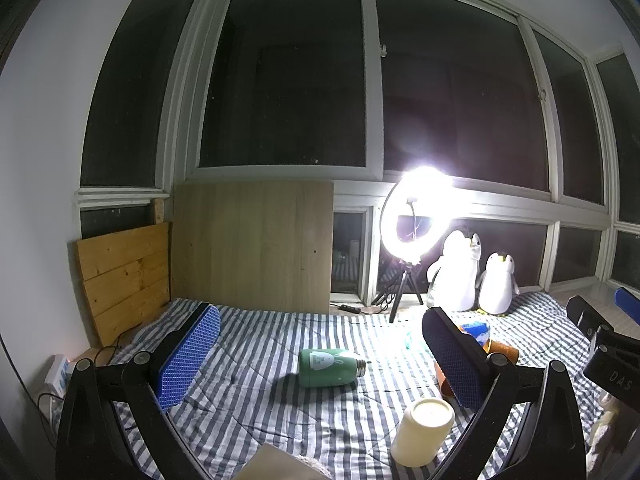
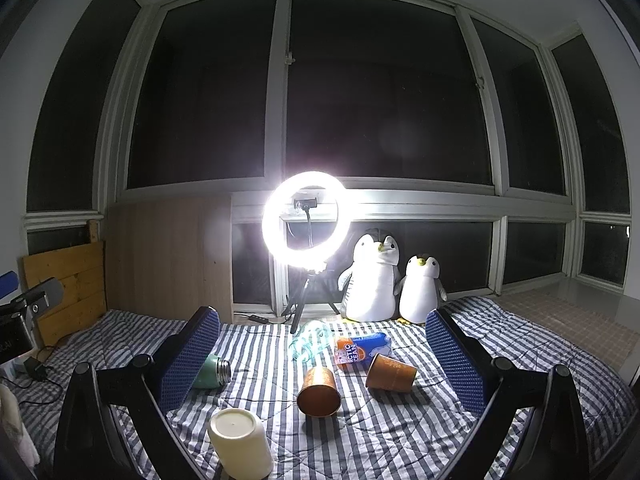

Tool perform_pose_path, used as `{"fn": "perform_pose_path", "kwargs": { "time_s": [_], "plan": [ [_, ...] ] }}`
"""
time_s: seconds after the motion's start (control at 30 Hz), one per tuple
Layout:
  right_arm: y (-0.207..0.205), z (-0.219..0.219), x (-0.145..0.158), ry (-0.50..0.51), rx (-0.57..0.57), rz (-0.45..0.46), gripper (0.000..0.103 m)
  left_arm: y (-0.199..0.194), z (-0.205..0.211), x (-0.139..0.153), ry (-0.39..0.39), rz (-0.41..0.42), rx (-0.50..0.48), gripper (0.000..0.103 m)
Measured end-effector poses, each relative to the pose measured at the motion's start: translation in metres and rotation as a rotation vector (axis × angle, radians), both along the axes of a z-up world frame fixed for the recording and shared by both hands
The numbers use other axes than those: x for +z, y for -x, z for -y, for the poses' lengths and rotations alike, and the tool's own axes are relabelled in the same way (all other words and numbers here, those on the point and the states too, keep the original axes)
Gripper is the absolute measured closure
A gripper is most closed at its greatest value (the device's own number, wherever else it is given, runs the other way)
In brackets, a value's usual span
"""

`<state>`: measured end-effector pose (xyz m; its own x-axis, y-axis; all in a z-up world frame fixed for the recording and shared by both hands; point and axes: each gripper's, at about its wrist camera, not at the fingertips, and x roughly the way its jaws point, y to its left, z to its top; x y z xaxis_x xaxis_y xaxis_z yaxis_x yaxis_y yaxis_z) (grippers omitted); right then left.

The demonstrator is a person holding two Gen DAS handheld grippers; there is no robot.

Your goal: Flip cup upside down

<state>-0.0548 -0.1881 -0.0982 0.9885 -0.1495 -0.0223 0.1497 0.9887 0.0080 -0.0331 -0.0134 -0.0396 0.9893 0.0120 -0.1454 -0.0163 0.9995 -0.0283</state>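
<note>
Both tongs are hanging spread wide and gripping nothing: the left tongs (image 1: 320,344) are hovering over a green bottle (image 1: 330,368) lying on its side, and the right tongs (image 2: 322,356) are framing two brown paper cups on the striped bedspread (image 2: 384,432). The cream cup (image 2: 240,444) is standing near the bottom of both views with its flat base up, so it looks already inverted; which cup the task means I cannot tell for sure. The near brown cup (image 2: 319,386) is lying on its side with one round end facing the camera, while the far brown cup (image 2: 391,372) is tipped over just beside an orange-and-blue packet (image 2: 360,347). For a clean flip, the right tongs should be closing gently across the near cup's wall at mid-height, since paper crushes easily, then rotating until the rim is pointing down and setting it flat, because soft bedding lets a cup topple.
</note>
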Motion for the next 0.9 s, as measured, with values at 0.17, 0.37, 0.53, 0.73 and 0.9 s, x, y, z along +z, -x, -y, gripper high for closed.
{"fn": "perform_pose_path", "kwargs": {
  "time_s": [0.17, 0.37, 0.53, 0.73, 0.9],
  "plan": [
    [0.0000, 0.0000, 0.0003, 0.001, 0.001, 0.001, 0.001, -0.0008, -0.0006, 0.0016, 0.002, 0.001, 0.001, 0.000],
    [0.0006, -0.0006, -0.0002, 0.001, 0.001, 0.002, 0.001, -0.0015, -0.0005, 0.0021, -0.001, 0.002, 0.004, 0.000],
    [0.0008, -0.0011, 0.0006, 0.002, 0.002, 0.002, 0.001, -0.0024, -0.0016, 0.0028, 0.000, 0.003, 0.004, 0.000],
    [0.0007, -0.0010, -0.0001, 0.002, 0.003, 0.001, 0.001, -0.0021, -0.0015, 0.0034, -0.002, 0.005, 0.001, 0.000],
    [0.0009, -0.0025, 0.0019, 0.006, 0.004, -0.002, 0.001, -0.0022, -0.0013, 0.0032, 0.001, 0.008, 0.005, 0.000]
  ]
}}
